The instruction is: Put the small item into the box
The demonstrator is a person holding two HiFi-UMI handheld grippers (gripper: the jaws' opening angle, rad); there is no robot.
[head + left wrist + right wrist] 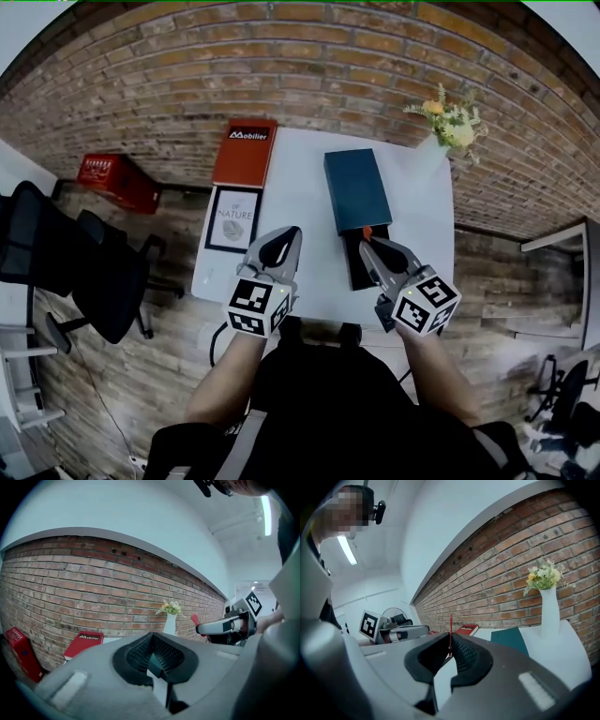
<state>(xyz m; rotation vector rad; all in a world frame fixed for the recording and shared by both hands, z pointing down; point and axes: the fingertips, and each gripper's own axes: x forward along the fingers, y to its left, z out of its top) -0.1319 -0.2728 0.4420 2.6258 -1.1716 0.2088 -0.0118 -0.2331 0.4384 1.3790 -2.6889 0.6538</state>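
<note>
Pinching a small red item in the right gripper, over the far end of the black box, beside the teal lid. Holding the left gripper pressed together, empty, to the left. Probably mid-carry; next, lowering into the box, then spreading the jaws.

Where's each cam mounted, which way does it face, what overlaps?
Head view: on the person's head, looking steeply down at the table; both forearms, left gripper and right gripper show.
Left gripper view: on the left gripper, facing the brick wall over shut jaws; right gripper at right.
Right gripper view: on the right gripper, facing the wall, jaws shut on a red item; left gripper at left.
Shared: vase shows in all three.
</note>
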